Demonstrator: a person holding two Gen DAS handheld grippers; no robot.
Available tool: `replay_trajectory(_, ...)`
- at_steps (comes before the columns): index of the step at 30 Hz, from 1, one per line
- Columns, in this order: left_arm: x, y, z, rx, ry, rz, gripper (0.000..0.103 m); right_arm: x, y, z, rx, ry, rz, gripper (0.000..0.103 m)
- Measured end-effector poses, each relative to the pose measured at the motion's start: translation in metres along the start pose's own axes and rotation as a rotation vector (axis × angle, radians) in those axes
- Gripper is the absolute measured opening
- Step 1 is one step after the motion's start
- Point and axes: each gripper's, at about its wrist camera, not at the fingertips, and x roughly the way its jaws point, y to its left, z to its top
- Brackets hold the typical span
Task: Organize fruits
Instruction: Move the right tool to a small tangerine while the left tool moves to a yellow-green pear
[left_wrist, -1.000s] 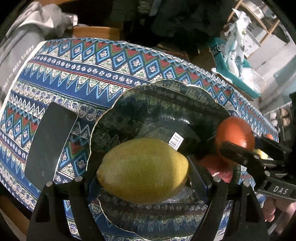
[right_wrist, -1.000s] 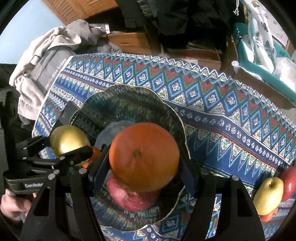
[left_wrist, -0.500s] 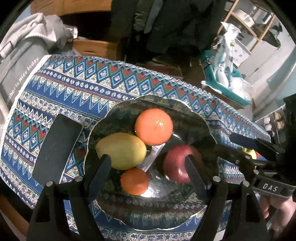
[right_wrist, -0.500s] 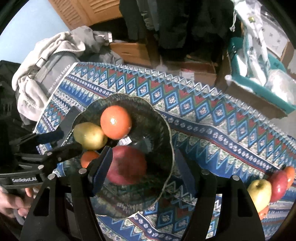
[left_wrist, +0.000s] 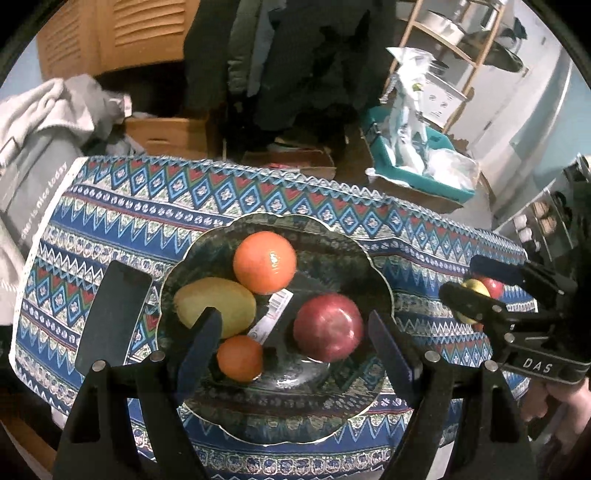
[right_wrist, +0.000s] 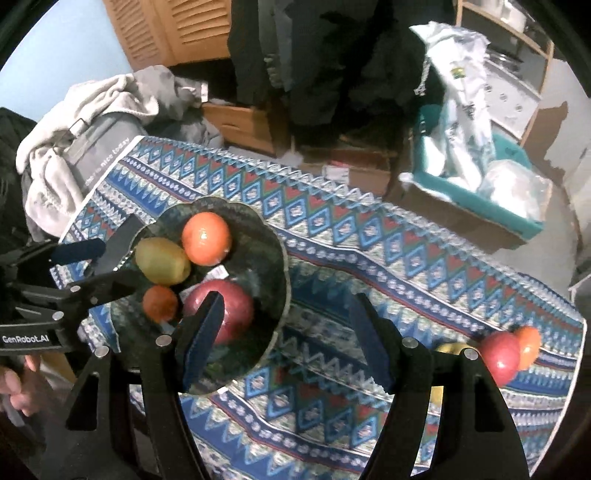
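A dark scalloped plate (left_wrist: 354, 240) (right_wrist: 273, 254) on the patterned tablecloth holds a large orange (left_wrist: 264, 262) (right_wrist: 207, 238), a yellow-green pear (left_wrist: 216, 306) (right_wrist: 162, 260), a small orange (left_wrist: 240, 357) (right_wrist: 160, 302) and a red apple (left_wrist: 328, 326) (right_wrist: 229, 306). My left gripper (left_wrist: 295, 345) is open and empty above the plate's near side. My right gripper (right_wrist: 284, 338) is open and empty, over the cloth right of the plate. A red apple (right_wrist: 498, 356), an orange (right_wrist: 528, 345) and a yellow fruit (right_wrist: 452, 348) lie at the table's right end.
A black phone (left_wrist: 112, 317) lies on the cloth left of the plate. A grey bag and clothes (right_wrist: 92, 122) sit beyond the table's left end. Cardboard boxes and a teal bin (right_wrist: 480, 192) stand on the floor behind. The table edge is close in front.
Both grippers let go of their fruit, the pear and the large orange, onto the plate, then drew back and up. The right gripper has swung to the right.
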Motion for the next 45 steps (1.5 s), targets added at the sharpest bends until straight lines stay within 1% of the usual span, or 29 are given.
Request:
replay_trajectory(12,-0.014,-0.047,-0.008,0.12,-0.015,-0.035,0.083,-0.035,-0.03,-0.03,0.025,-0.031,-0.048,0.072)
replay_trajectory(16,-0.021,-0.065,-0.01,0.155,-0.024,-0.048,0.083,-0.045,-0.042,-0.042,0.032,-0.029,-0.065,0.072)
replay_trajectory(20,-0.027,-0.08,-0.013,0.187,-0.035,-0.058,0.085,-0.058,-0.057,-0.054,0.046,-0.035,-0.076,0.071)
replay_trajectory(29,-0.022,-0.107,-0.02,0.239,-0.014,-0.067,0.085,-0.085,-0.089,-0.074,0.069,-0.075,-0.109,0.072)
replay_trajectory(33,-0.017,-0.118,-0.024,0.257,0.002,-0.069,0.085,-0.089,-0.105,-0.083,0.075,-0.071,-0.138,0.072)
replay_trajectory(39,-0.011,-0.137,-0.026,0.308,0.01,-0.052,0.085,-0.09,-0.129,-0.098,0.109,-0.058,-0.148,0.072)
replay_trajectory(45,0.003,-0.152,-0.027,0.321,0.042,-0.067,0.085,-0.086,-0.153,-0.113,0.126,-0.028,-0.158,0.072)
